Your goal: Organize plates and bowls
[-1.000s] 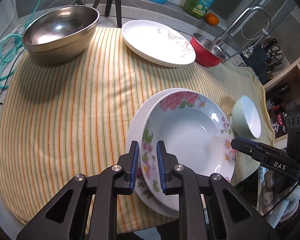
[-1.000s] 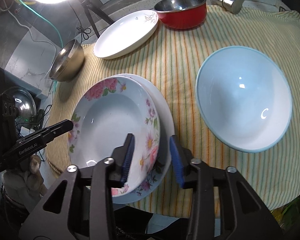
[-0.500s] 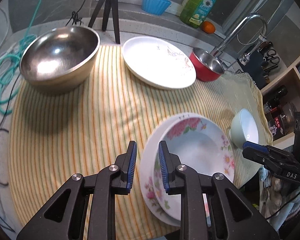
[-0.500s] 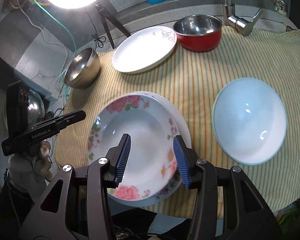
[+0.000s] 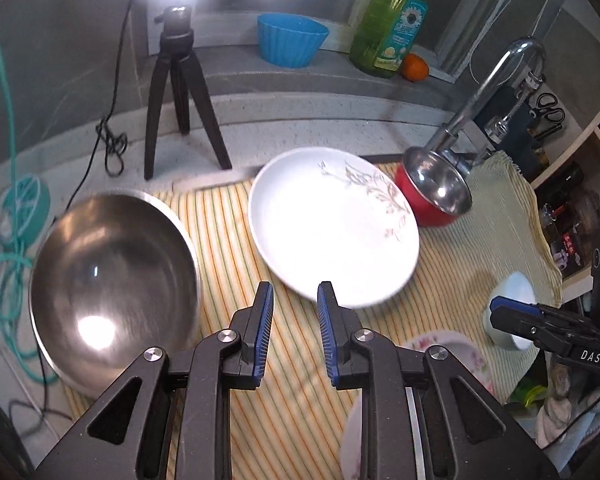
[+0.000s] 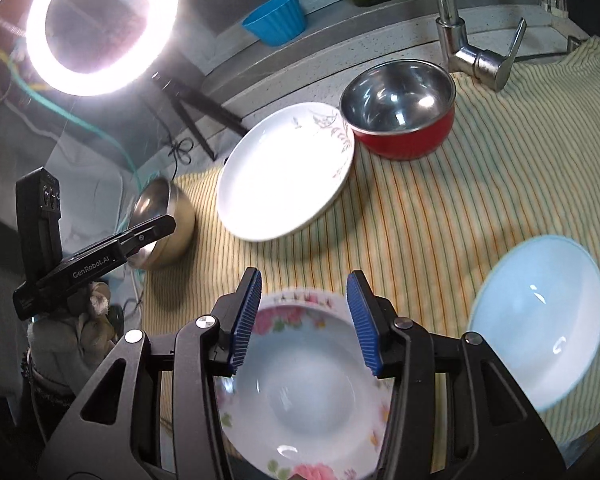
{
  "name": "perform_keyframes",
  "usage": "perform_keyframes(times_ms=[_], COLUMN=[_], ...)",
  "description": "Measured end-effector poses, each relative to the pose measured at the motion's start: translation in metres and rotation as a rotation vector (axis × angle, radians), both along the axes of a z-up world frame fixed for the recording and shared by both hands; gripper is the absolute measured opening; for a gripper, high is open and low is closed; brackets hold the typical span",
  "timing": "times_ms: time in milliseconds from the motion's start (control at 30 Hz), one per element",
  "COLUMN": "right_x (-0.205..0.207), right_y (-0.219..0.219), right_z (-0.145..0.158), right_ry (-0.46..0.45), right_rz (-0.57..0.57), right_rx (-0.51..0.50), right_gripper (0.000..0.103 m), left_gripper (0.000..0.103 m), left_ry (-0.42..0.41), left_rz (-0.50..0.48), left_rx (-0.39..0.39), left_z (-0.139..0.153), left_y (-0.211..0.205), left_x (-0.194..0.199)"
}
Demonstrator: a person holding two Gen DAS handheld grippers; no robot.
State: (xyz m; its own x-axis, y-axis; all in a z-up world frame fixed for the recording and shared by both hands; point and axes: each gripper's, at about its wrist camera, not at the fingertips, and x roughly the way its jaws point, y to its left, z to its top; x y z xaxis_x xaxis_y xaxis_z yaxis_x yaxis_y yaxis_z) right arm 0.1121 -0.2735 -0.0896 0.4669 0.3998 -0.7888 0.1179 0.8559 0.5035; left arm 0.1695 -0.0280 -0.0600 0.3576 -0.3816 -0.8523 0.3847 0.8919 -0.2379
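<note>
Over the striped cloth (image 5: 228, 248) on the bench, the left tongs (image 5: 294, 308) hang tilted steeply down, jaws a narrow gap apart with nothing between them, only cloth showing in the gap. Straight ahead of their tips lies the white plate (image 5: 332, 228), flat and face up, its grey leaf sprig on the far right side, toward the red pot (image 5: 436, 196) that sits just beside its rim under the tap (image 5: 484, 96). To the left, the big steel bowl (image 5: 112, 280) sits mouth up, near the cloth's left edge.

From the right wrist view, the right tongs (image 6: 304, 312) also point downward, jaws apart and empty, hovering above the flowered plate (image 6: 300, 396), which lies face up at the near edge of the cloth, its pink blooms round the rim. A second rim peeks out beneath it at the left, so it seems stacked on another plate, though that one is mostly hidden. The pale blue bowl (image 6: 540, 328) sits mouth up to the right, well apart from the flowered plate. Far off at the left edge of this view the left tongs show side-on, held by a gloved hand (image 6: 72, 320). Ring light (image 6: 100, 24) blazing at the back, a blue cup (image 6: 276, 20) on the ledge
</note>
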Motion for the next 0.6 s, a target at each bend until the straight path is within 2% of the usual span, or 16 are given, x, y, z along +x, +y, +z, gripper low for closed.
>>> perform_keyframes(times_ms=[300, 433, 600], right_x=[0.045, 0.057, 0.068], right_y=[-0.002, -0.005, -0.006], right_z=[-0.022, -0.033, -0.043], right_ry=[0.049, 0.071, 0.090], right_rz=[-0.074, -0.102, -0.118], right_rx=[-0.009, 0.009, 0.018], right_gripper=[0.046, 0.046, 0.046], left_gripper=[0.021, 0.021, 0.021], left_ry=[0.042, 0.057, 0.089], left_rz=[-0.023, -0.031, -0.026], left_rx=[0.022, 0.055, 0.054], left_z=[-0.014, -0.026, -0.038], left_y=[-0.021, -0.030, -0.039], left_x=[0.068, 0.090, 0.113])
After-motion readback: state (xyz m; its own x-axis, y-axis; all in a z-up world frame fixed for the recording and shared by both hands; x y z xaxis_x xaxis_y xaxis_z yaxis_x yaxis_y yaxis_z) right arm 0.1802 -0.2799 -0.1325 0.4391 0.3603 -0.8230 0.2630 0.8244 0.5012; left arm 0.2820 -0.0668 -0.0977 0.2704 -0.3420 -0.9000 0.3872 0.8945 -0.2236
